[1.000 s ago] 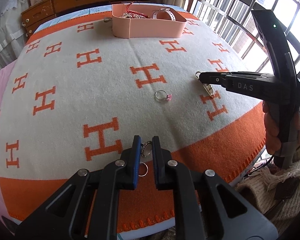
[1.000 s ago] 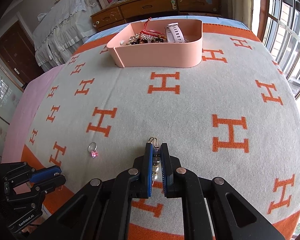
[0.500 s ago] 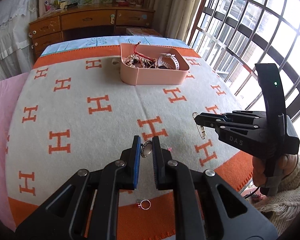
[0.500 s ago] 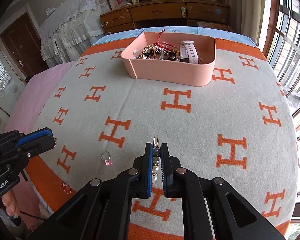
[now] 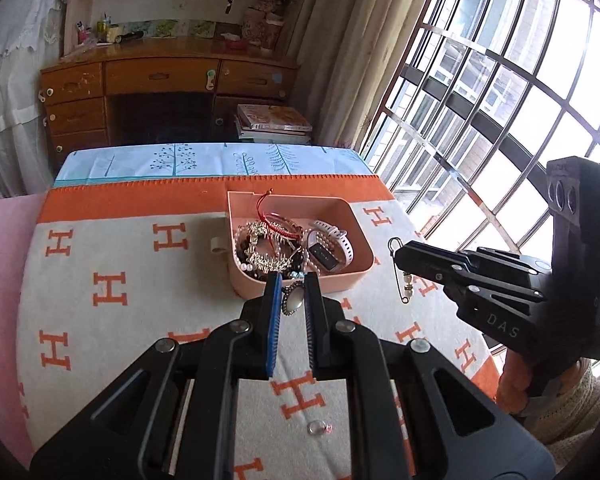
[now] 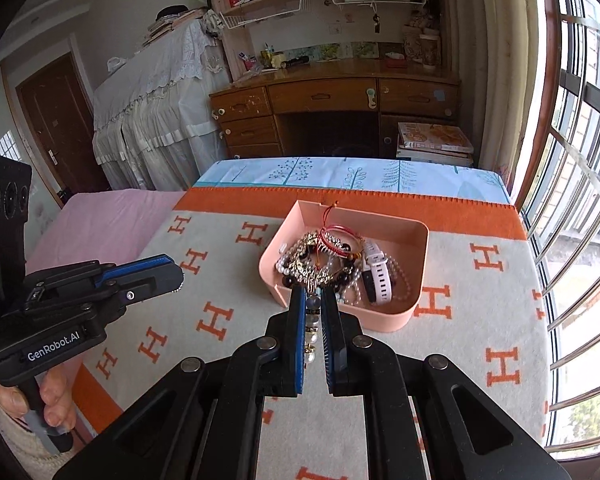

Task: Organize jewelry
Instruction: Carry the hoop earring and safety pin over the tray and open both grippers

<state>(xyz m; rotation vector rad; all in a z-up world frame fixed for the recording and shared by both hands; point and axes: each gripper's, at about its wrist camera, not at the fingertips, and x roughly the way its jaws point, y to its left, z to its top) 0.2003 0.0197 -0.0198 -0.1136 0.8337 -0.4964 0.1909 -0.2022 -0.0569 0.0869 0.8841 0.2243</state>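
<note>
Both tongs carry pieces toward the pink tray [image 5: 332, 276]: the left gripper [image 5: 292, 300] pinches an oval brooch [image 5: 293, 300], the right gripper [image 6: 311, 312] a beaded pin [image 6: 311, 320]. Next, I'd judge, release over it.

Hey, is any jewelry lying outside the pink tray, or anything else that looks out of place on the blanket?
Yes. A small ring with a pink stone lies loose on the blanket, well short of the pink tray where the other jewelry is piled. Nothing looks spilled or damaged.

Bed [image 5: 4, 248] under orange-and-cream H-pattern blanket [image 5: 140, 320], pink tray [image 5: 356, 232] on it, apparently a ring [image 5: 317, 427]
</note>
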